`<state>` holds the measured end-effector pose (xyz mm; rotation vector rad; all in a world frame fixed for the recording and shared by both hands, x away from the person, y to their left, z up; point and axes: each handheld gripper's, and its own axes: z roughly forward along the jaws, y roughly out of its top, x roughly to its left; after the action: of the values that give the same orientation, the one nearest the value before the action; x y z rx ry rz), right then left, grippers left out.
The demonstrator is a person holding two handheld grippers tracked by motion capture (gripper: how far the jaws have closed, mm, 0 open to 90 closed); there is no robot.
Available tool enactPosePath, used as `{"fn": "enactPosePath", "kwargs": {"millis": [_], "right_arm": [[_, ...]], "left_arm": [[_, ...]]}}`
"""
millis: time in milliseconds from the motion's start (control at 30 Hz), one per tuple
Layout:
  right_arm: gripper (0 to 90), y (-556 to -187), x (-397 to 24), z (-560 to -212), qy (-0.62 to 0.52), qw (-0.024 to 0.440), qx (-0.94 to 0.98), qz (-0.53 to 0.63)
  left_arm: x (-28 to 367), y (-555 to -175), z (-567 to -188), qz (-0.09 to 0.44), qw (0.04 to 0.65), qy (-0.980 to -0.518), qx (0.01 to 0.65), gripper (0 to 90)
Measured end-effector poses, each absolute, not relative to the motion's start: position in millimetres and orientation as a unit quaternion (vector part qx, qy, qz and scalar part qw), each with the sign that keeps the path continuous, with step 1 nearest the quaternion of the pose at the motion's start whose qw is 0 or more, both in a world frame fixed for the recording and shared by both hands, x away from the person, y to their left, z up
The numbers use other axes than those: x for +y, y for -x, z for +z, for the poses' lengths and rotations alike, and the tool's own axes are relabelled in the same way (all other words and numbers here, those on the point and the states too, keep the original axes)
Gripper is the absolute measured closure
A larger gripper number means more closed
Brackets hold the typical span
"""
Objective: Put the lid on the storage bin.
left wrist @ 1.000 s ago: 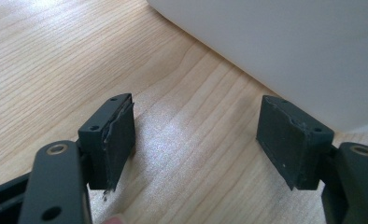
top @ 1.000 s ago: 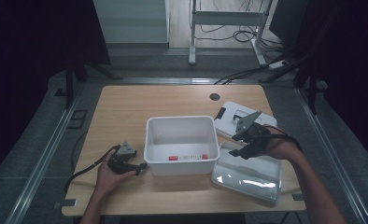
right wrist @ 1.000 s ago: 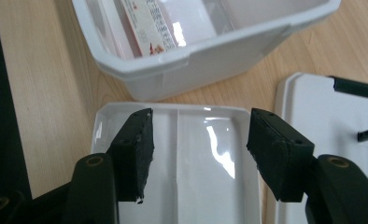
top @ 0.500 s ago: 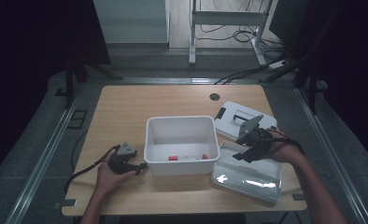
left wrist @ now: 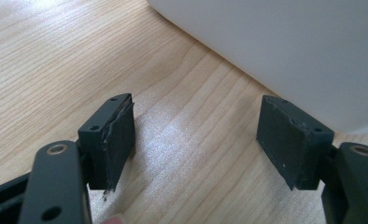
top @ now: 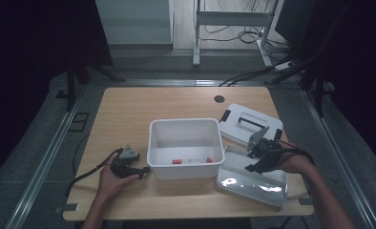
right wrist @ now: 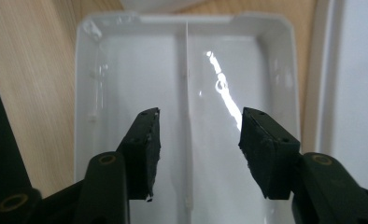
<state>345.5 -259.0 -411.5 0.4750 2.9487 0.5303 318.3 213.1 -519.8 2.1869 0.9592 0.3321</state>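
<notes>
A shallow white tray (top: 267, 188) with a thin rib (right wrist: 187, 70) down its middle lies at the table's front right. My right gripper (top: 251, 164) hangs low over it, pointing down into it. In the right gripper view its jaws (right wrist: 198, 126) straddle the rib without touching it; they have just been closing and still stand open. My left gripper (top: 144, 169) rests on the wood at the front left corner of the white bin (top: 152, 143). Its jaws (left wrist: 196, 112) are wide open over bare wood, with the bin wall (left wrist: 285, 42) just beyond.
Inside the bin lie a small red item (top: 176, 161) and a pale labelled one (top: 195, 161). A white lid with a dark handle (top: 248, 121) lies behind the tray. A round cable hole (top: 219, 98) sits near the back edge. The table's left half is bare wood.
My right gripper has come down and toward the front, from above the lid's edge to low over the tray, and its jaws have narrowed. The left gripper has not moved.
</notes>
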Motion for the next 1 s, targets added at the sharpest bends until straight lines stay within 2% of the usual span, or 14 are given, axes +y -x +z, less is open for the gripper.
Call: {"fn": "enactPosePath", "kwargs": {"millis": [200, 667, 1000], "right_arm": [[51.6, -347.1, -261.2, -431.1, -0.159, 0.039, 0.975, 0.148], [57.1, -346.5, -265.2, -450.4, -0.159, 0.014, 0.979, 0.13], [69.2, -347.8, -264.8, -463.3, -0.149, -0.011, 0.983, 0.104]], "left_arm": [[213.2, -318.5, -519.8, 0.128, 0.358, -0.847, 0.371, 28.0], [213.1, -318.4, -519.9, 0.129, 0.357, -0.847, 0.371, 28.1], [213.2, -318.4, -519.9, 0.129, 0.358, -0.847, 0.371, 28.1]]}}
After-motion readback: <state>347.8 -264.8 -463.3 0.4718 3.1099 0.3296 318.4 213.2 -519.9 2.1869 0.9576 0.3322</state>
